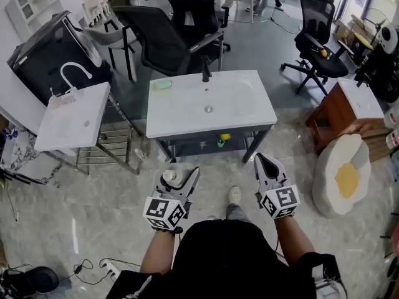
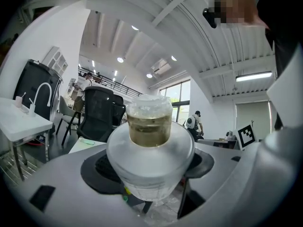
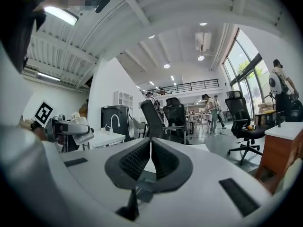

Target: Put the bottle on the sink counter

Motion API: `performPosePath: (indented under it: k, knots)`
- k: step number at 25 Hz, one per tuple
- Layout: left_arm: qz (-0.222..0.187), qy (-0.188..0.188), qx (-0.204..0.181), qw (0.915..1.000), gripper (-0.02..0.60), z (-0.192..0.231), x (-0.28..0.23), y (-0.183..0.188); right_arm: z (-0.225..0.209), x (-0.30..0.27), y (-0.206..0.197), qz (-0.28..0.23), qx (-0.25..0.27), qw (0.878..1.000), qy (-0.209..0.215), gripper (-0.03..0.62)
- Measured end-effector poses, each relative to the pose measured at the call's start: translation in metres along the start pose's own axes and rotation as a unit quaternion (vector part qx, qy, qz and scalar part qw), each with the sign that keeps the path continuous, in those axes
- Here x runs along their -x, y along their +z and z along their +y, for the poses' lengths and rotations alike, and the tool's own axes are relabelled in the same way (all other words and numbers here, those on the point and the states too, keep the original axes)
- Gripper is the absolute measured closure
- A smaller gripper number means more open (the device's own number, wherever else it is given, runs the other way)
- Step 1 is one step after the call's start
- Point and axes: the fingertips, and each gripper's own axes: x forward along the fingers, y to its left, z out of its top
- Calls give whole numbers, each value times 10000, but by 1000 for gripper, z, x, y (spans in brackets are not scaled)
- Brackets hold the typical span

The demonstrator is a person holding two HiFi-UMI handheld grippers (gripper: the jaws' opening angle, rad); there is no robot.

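My left gripper [image 1: 181,178] has the bottle [image 2: 150,150] between its fingers, spread wide, the dark pads [image 2: 102,167] pressing on its round body just below the shoulder. The neck and clear cap stand up past the tips. My right gripper [image 3: 150,157] is empty, its fingers closed tip to tip. I hold both low in front of me, with the bottle well short of the sink counter [image 1: 187,126], which stands ahead with its basin [image 1: 230,98] and a black tap [image 1: 206,73] at the back.

The bottle looks frosted and smooth, so I expect it to be slippery on that curve. The widest part of the body seems the surest place to hold it, not the narrow neck. I cannot tell glass from plastic, nor how full it is, so I would treat it as breakable. I would keep it upright and set it softly on a flat part of the counter, not on the basin's slope
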Motion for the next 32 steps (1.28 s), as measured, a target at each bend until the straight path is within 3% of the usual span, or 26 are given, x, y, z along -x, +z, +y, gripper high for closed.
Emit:
performPosePath:
  k: [11,21,32]
  knots:
    - [64,313,-97,9994,233,38,-64,7,-41,-91,4,-79,-50,9995,288,562]
    - [145,632,-213,9977,233,49,-167,14,-124,-184,13,-121,-146,9975,681,563]
    - [342,619,-41,9975,233,35,-261,-4,-194,-221,2,40,-369,9967,722,562]
